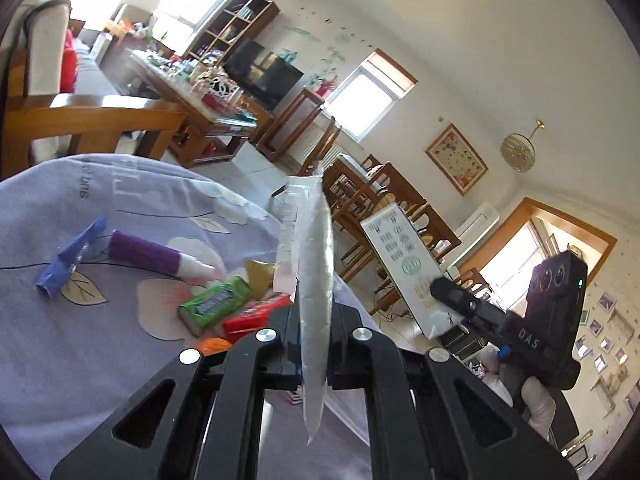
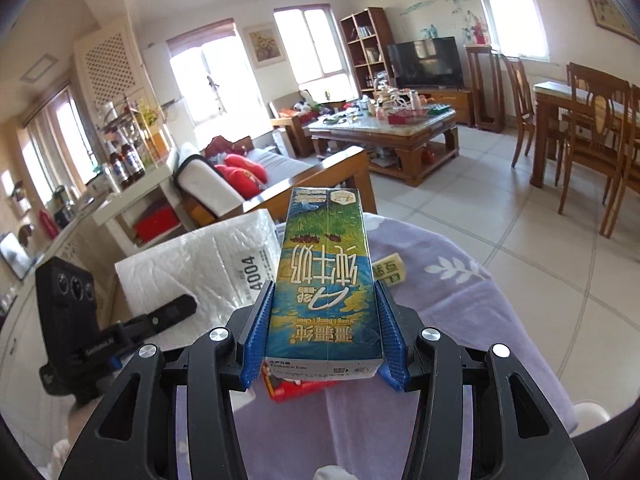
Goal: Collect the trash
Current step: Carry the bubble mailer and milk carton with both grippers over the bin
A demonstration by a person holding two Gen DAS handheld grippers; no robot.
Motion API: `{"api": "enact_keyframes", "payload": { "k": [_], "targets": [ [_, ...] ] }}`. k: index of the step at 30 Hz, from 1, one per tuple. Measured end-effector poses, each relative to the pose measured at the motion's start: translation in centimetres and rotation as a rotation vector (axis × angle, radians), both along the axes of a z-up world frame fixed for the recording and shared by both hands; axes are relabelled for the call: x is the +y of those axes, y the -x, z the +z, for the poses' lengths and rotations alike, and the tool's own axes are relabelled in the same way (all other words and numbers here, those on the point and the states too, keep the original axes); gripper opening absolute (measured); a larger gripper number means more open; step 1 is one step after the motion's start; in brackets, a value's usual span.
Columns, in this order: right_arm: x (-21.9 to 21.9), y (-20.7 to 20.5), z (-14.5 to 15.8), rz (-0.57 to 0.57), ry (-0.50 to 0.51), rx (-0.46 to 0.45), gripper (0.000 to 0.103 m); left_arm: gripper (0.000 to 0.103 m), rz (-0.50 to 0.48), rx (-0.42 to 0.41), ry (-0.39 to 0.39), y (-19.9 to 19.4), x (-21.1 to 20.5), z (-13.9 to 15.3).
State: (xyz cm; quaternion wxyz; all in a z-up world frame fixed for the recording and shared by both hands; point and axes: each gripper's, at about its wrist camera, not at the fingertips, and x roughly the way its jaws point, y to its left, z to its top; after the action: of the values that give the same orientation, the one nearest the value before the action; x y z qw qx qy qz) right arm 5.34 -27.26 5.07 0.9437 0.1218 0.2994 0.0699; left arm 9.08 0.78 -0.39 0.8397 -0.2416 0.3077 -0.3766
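Now milk carton (image 2: 326,280) clamped in right hand-held gripper (image 2: 324,336) (printing inverted).

You are standing in a lived-in home, in its living and dining room. A cushioned wooden sofa (image 2: 256,176) faces a cluttered coffee table (image 2: 400,128), with a television (image 2: 426,62) and a bookshelf (image 2: 366,48) at the far wall. Dining chairs (image 2: 592,136) ring a wooden dining table (image 2: 548,92); framed pictures (image 1: 456,159) and a ceiling lamp (image 1: 519,152) hang above.
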Motion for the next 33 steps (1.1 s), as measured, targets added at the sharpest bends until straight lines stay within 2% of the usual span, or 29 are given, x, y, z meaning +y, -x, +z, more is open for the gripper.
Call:
{"api": "enact_keyframes", "payload": {
  "k": [7,13,21,28,33],
  "targets": [
    [-5.9,9.0,0.3,-0.087,-0.012,-0.038,0.049,0.007,-0.081,-0.051,-0.020,3.1,-3.7,1.6],
    [-11.8,15.9,-0.6,-0.186,-0.038,-0.050,0.049,0.007,-0.217,-0.065,-0.039,6.2,-10.0,1.7],
    [-20.1,25.2,-3.6,-0.348,-0.072,-0.023,0.049,0.007,-0.426,-0.048,-0.056,9.5,-19.3,0.0],
    [-26.7,33.0,-6.0,-0.488,-0.101,-0.006,0.049,0.007,-0.593,-0.033,-0.063,12.2,-26.1,-1.3],
    [-30.0,37.2,-8.2,-0.568,-0.093,0.031,0.049,0.007,-0.688,-0.007,-0.072,13.7,-30.1,-2.8]
  ]
}}
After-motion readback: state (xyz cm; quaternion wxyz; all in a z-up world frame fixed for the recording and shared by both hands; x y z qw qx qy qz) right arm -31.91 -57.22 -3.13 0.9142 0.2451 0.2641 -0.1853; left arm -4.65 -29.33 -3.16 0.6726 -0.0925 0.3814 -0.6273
